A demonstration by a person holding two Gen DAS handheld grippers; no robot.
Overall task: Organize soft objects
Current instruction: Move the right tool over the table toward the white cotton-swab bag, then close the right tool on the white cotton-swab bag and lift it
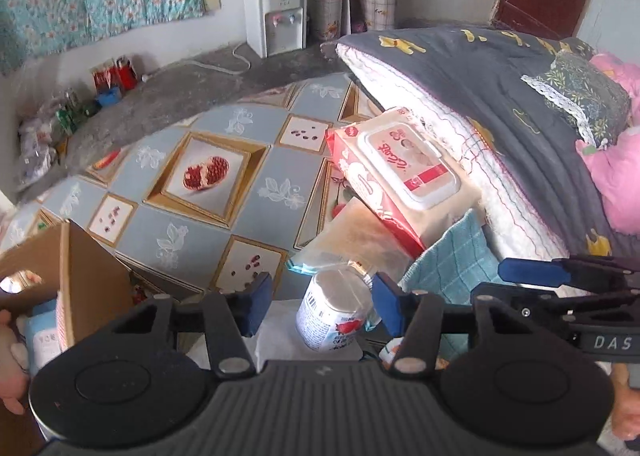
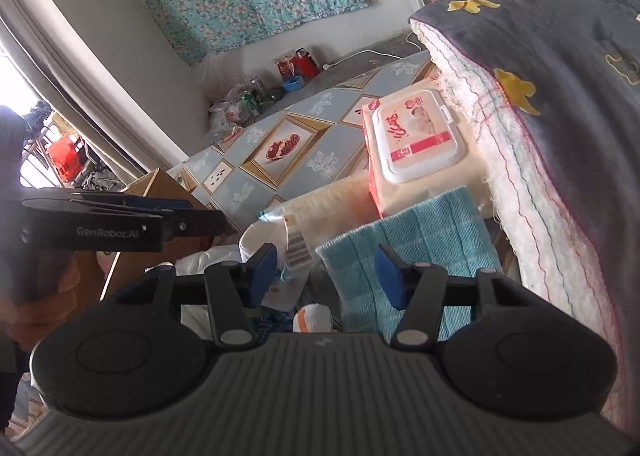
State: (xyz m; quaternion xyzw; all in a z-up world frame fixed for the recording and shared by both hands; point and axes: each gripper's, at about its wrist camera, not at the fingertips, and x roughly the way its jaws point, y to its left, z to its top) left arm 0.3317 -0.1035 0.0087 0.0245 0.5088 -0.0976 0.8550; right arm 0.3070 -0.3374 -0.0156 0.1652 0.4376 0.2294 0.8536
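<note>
A white roll in printed plastic wrap [image 1: 334, 310] stands between the blue pads of my left gripper [image 1: 322, 304], with a small gap on each side; the jaws are open. A teal towel [image 2: 420, 223] lies in front of my right gripper [image 2: 326, 274], which is open with the towel's left edge between its pads. A red-and-white wet wipes pack [image 1: 400, 163] rests behind the towel against a folded grey quilt [image 1: 500, 95]. A clear plastic bag [image 1: 344, 232] lies between the roll and the pack. The right gripper's blue finger [image 1: 532, 272] shows at the right of the left wrist view.
An open cardboard box [image 1: 88, 268] with soft items inside stands at the lower left. The bed sheet [image 1: 208, 175] has a pomegranate print. A water dispenser [image 1: 276, 15] and bottles stand on the floor by the far wall. A hand [image 2: 44, 296] holds the left gripper.
</note>
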